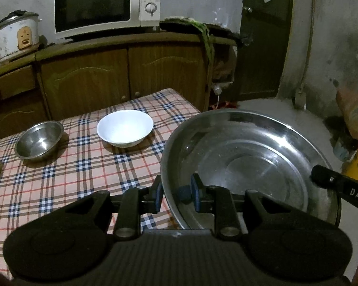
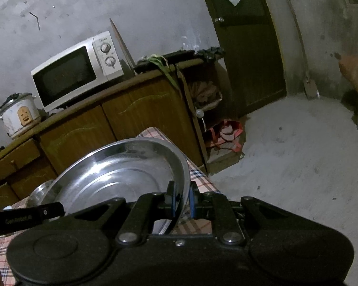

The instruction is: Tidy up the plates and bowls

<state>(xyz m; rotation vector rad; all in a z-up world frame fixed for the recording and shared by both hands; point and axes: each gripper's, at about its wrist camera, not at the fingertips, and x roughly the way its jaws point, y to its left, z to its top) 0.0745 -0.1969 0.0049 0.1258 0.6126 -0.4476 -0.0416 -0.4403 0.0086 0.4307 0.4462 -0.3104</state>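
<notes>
Large steel plate (image 1: 250, 164) is held by both grippers at once, clear of the table (image 1: 83, 174), partly over its right edge and partly over the floor (image 2: 298, 155).

Left gripper (image 1: 176, 195): fingers closed down to a narrow gap on the plate's near-left rim. The rim passes between the two blue pads; one finger (image 1: 197, 194) sits inside the dish, the other outside beneath the rim.

Right gripper (image 2: 183, 201): fingers clamped tight on the opposite rim of the same plate (image 2: 112, 178), one finger (image 2: 171, 197) inside, the other outside. In the left wrist view its black finger reaches in over the plate's right edge.

Plate is tilted in the right wrist view, hollow side up.

On the table, well apart from the plate: a white bowl (image 1: 124, 128) and, left of it, a small steel bowl (image 1: 39, 140), both upright on the checked cloth
</notes>
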